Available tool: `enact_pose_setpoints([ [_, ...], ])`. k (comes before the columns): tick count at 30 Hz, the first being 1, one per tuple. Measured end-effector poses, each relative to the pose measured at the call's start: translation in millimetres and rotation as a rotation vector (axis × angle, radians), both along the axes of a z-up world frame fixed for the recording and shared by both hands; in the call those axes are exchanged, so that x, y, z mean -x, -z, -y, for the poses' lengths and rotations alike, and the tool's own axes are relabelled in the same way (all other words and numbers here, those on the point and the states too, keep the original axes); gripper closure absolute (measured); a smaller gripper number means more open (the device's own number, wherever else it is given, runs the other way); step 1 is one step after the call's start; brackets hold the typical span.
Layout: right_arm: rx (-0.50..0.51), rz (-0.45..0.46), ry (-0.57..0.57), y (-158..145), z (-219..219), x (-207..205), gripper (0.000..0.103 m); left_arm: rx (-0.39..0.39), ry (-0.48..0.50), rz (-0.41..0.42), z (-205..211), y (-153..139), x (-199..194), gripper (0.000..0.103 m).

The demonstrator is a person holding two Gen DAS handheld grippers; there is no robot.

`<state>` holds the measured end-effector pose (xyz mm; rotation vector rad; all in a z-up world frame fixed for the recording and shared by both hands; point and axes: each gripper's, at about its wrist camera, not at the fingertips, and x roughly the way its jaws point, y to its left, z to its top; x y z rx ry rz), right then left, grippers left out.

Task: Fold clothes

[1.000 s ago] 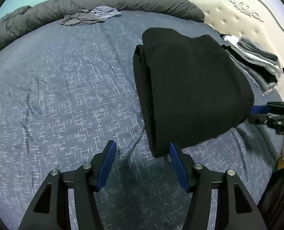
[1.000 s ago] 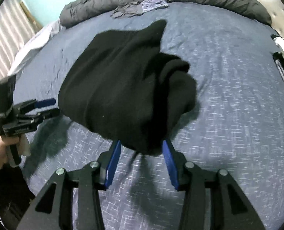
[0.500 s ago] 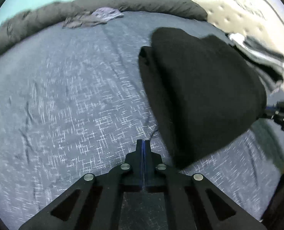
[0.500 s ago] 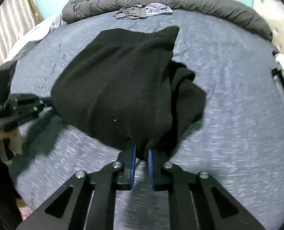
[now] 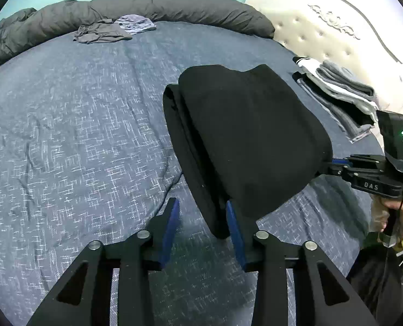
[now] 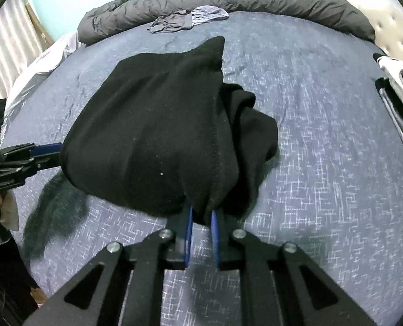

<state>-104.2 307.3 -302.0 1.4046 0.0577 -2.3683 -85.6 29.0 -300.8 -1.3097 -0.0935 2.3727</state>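
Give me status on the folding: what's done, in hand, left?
Done: a folded pile sits by the headboard. In hand: the right tongs pinch the folded black garment; the left tongs are open beside its edge. Left: two crumpled pieces by the rolled duvet.

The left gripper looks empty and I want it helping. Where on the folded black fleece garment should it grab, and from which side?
Grip the near-left corner of the folded black fleece garment, where the stacked layer edges hang just ahead of the open left gripper. Come in from the near side, pads over all layers, mirroring the right gripper, which pinches the other near corner.
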Motion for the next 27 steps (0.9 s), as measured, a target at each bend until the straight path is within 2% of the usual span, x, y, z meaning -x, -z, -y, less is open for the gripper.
enact_pose_setpoints([
  [1,0.003,0.003,0.002,0.4,0.5,1.1,0.09,-0.002,0.006,0.009,-1.1,4.8,2.6,0.051],
  [8,0.02,0.018,0.015,-0.1,2.3,3.2,0.085,0.011,0.063,0.022,-21.4,20.2,2.7,0.052],
  [9,0.021,0.017,0.012,0.7,2.9,2.2,0.085,0.009,0.069,0.016,-23.3,20.7,3.0,0.054],
  [10,0.021,0.015,0.008,1.6,3.7,1.2,0.085,0.007,0.074,0.011,-24.8,21.7,3.9,0.067],
  [11,0.02,0.012,0.001,1.9,4.2,0.8,0.085,0.001,0.081,0.011,-26.4,23.4,5.4,0.086],
  [12,0.019,0.009,-0.006,2.1,4.7,0.6,0.085,-0.005,0.087,0.013,-28.3,25.1,6.5,0.092],
  [14,0.01,-0.001,-0.021,1.8,6.0,0.0,0.088,0.016,0.092,-0.01,-32.0,25.2,6.3,0.095],
  [19,-0.022,-0.017,-0.057,2.1,1.9,2.8,0.093,0.011,0.07,-0.023,-26.3,25.6,9.0,0.097],
  [23,-0.033,-0.006,-0.054,6.5,-1.0,2.6,0.094,0.016,0.071,-0.026,-27.8,24.0,9.0,0.097],
  [27,-0.017,0.029,-0.05,2.6,-2.3,3.9,0.087,0.002,0.069,0.005,-28.1,23.5,9.3,0.094],
])
